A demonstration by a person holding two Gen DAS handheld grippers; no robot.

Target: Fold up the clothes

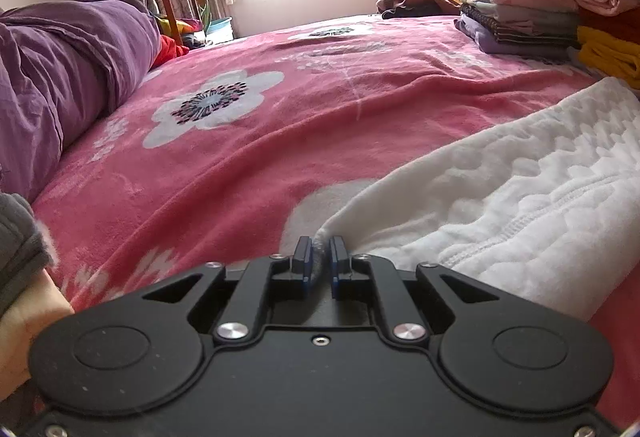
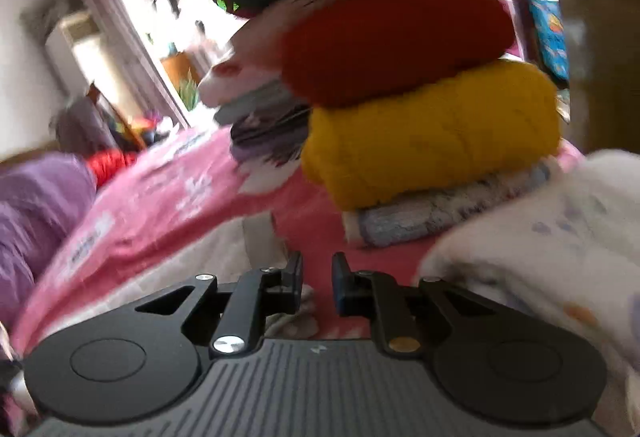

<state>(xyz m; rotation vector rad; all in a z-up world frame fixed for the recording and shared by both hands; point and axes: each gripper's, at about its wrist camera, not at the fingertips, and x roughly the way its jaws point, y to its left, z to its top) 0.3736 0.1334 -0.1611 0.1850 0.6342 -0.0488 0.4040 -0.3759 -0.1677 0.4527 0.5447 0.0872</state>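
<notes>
A white quilted garment (image 1: 500,197) lies on the pink floral blanket (image 1: 280,125), spreading from the lower middle to the right edge. My left gripper (image 1: 320,251) is shut on the garment's near corner, and the cloth is bunched between the blue pads. In the blurred right wrist view, my right gripper (image 2: 317,269) hovers low over the blanket (image 2: 168,197) with a small gap between its fingers and nothing in them. A pale edge of cloth (image 2: 224,261) lies just left of it, and a white fleece item (image 2: 540,245) lies to its right.
A tall stack of folded clothes (image 2: 420,77) with yellow and red knits stands right ahead of the right gripper; the same stack (image 1: 560,9) sits at the far right in the left wrist view. A purple duvet (image 1: 60,77) runs along the left. A hand and grey sleeve (image 1: 20,277) are at lower left.
</notes>
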